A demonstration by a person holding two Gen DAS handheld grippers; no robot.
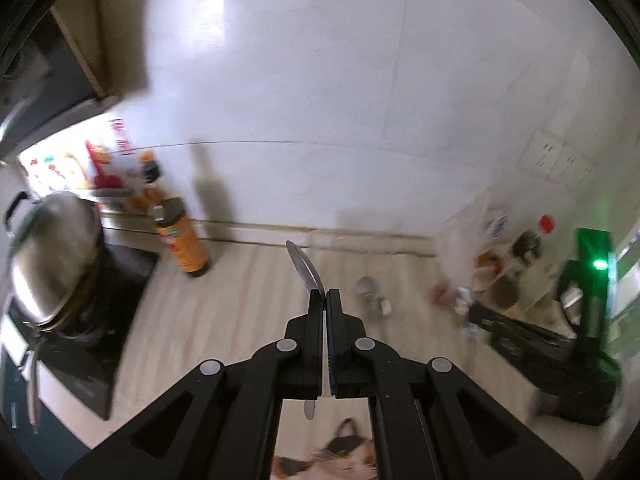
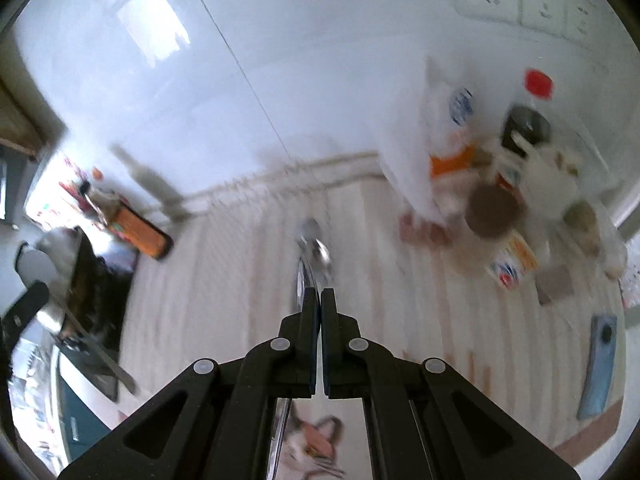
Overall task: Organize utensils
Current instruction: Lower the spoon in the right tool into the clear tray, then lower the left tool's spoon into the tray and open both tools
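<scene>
Both grippers clamped on utensils, both held above the counter (image 1: 248, 288). Left gripper (image 1: 325, 294): jaws together on a table knife (image 1: 303, 266), blade sticking out past the fingertips toward the back wall edge, handle end showing below the jaws, so the long axis runs roughly along the gripper line, tipped a bit left. Right gripper (image 2: 319, 292): jaws together on a shiny metal utensil (image 2: 302, 280); the head ahead of the tips is too blurred to call spoon or fork, the handle trails back under the jaws, axis again along the fingers. Neither utensil touches the counter as far as I can tell. The key relation for the next move is missing: no utensil holder, tray or drawer is identifiable in either view, so which hand is nearer a drop spot can't be judged. Containers in view: steel pot (image 1: 52, 256) on the black stove at the counter's left edge, contents hidden; orange-label bottle (image 1: 182, 240) upright near the back edge beside the stove; a cluster of jars and bags (image 2: 500, 168) in the back right corner, contents unreadable; a small round metal item (image 1: 366, 286) sits mid-counter ahead of the left tips, identity unclear. Judgement: both pieces are lifted, placement not yet done; with blade forward, the knife needs a reorient before going in a holder
</scene>
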